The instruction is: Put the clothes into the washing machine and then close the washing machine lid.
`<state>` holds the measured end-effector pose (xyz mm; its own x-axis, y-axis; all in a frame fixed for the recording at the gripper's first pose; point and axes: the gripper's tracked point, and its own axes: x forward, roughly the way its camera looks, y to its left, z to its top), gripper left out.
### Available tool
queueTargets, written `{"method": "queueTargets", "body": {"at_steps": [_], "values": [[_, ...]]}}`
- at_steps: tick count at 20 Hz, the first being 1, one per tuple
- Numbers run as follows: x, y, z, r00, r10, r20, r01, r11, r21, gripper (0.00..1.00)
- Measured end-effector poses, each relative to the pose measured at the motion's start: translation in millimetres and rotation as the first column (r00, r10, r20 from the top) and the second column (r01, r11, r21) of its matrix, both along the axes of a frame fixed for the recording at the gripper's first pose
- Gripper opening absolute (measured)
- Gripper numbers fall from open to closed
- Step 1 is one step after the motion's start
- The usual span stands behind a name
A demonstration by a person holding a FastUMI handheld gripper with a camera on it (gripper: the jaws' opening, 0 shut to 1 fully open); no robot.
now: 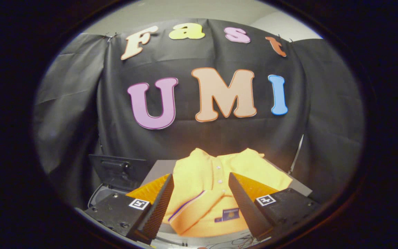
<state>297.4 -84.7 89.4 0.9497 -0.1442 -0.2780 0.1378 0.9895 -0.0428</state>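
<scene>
So the gripper (200, 193) is spread wide, nothing between the fingers pinched yet, hanging above a yellow polo shirt (216, 186) that lies on a grey surface (299, 188), its far end reaching towards the back edge. The washing machine (116, 180) sits just off the surface's left edge with its dark lid (119, 166) standing up, so the drop-off is close.

My take on the grab: go down on the middle of the shirt, around the button placket, and get a proper bunch of fabric, not one thin layer. Pinch a single layer near the hem and the rest will drag and probably snag on the machine's rim. Lift high before swinging left.
</scene>
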Motion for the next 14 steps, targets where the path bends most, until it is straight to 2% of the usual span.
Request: {"method": "queueTargets", "body": {"at_steps": [3,6,8,10,11,12,13,14], "values": [[29,-13,-31,0.990,-0.038,-0.134,0.036,0.999,-0.020,0.97],[44,-42,-46,0.974,-0.140,-0.178,0.135,0.990,-0.040,0.97],[37,-41,-76,0.944,-0.133,-0.302,0.145,0.989,0.018,0.98],[45,-43,-68,0.959,-0.140,-0.248,0.155,0.987,0.041,1.00],[38,-46,-78,0.939,-0.159,-0.304,0.175,0.984,0.025,0.91],[36,-49,-70,0.952,-0.163,-0.258,0.173,0.985,0.016,0.80],[39,-51,-70,0.957,-0.162,-0.241,0.173,0.985,0.025,0.74],[37,-51,-72,0.953,-0.172,-0.249,0.188,0.981,0.042,0.63]]}}
